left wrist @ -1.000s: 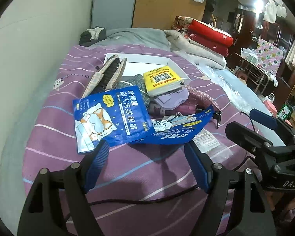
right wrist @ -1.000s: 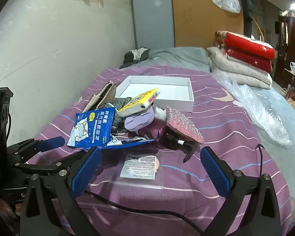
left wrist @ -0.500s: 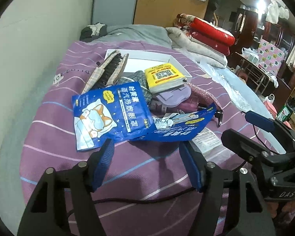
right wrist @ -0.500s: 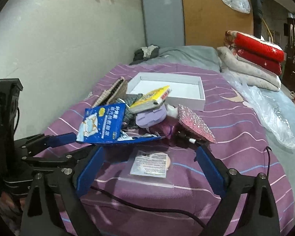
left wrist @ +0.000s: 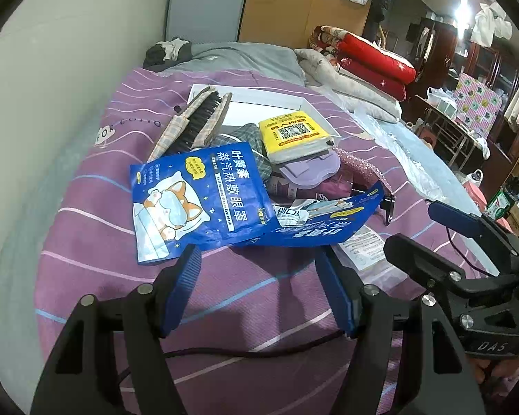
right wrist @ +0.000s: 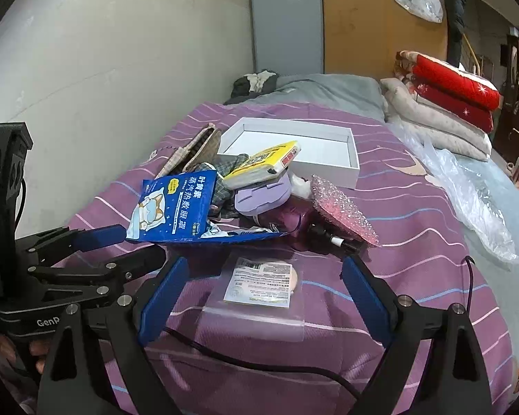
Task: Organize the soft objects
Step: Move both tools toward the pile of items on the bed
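A pile of soft things lies on the purple striped bed. A blue eye-mask pouch (left wrist: 197, 200) (right wrist: 176, 204) is nearest, with a second blue pouch (left wrist: 321, 221) beside it. Behind are a yellow packet (left wrist: 294, 135) (right wrist: 263, 166), a lilac pouch (left wrist: 308, 173) (right wrist: 263, 193), a plaid case (left wrist: 193, 117) and a pink glitter pouch (right wrist: 342, 211). A clear bag with a white label (right wrist: 259, 283) lies in front of my right gripper (right wrist: 263, 301). My left gripper (left wrist: 259, 287) is open just short of the blue pouches. Both grippers are open and empty.
An empty white box (right wrist: 294, 145) (left wrist: 266, 103) stands behind the pile. Folded red and grey bedding (right wrist: 446, 103) is stacked at the back right. A crumpled clear plastic sheet (right wrist: 467, 190) lies on the right. A black cable (right wrist: 259, 363) runs below the grippers. A wall bounds the left side.
Both grippers have moved forward toward the pile. The left fingers now reach the near edges of the blue pouches. Nothing has been taken hold of.
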### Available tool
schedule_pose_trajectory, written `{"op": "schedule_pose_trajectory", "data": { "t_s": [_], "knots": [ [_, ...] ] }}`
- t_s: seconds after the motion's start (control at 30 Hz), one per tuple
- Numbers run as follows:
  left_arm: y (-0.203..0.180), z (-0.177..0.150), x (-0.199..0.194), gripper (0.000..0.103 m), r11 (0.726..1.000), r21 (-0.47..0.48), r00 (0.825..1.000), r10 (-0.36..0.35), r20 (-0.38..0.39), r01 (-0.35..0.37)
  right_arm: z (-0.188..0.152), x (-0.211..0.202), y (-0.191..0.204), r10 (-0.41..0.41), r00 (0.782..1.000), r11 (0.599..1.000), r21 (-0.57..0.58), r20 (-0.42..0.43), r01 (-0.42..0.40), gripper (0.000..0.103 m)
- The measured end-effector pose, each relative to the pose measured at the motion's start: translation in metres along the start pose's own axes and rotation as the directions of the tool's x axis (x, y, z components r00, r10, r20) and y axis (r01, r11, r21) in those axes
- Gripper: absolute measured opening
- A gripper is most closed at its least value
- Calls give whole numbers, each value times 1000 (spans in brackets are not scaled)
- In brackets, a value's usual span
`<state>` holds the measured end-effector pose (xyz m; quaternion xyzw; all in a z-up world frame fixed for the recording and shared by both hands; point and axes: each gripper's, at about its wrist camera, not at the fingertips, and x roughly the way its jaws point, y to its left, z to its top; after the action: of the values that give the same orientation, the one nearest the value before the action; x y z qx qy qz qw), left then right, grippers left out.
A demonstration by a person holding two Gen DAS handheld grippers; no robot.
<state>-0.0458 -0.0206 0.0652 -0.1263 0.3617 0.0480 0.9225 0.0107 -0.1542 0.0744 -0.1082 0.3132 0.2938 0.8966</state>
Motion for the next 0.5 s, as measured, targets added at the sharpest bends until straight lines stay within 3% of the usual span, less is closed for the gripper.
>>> {"op": "schedule_pose_trajectory", "data": {
  "t_s": [0.3,0.5],
  "knots": [
    [4,1,-16,69,998,-22,996,-64,70,65,0,1,1,-3,1000,1000,5,2,3,92],
    [14,5,-20,69,995,-93,995,-20,98,29,0,1,2,-14,1000,1000,-1,5,14,92]
  ]
}}
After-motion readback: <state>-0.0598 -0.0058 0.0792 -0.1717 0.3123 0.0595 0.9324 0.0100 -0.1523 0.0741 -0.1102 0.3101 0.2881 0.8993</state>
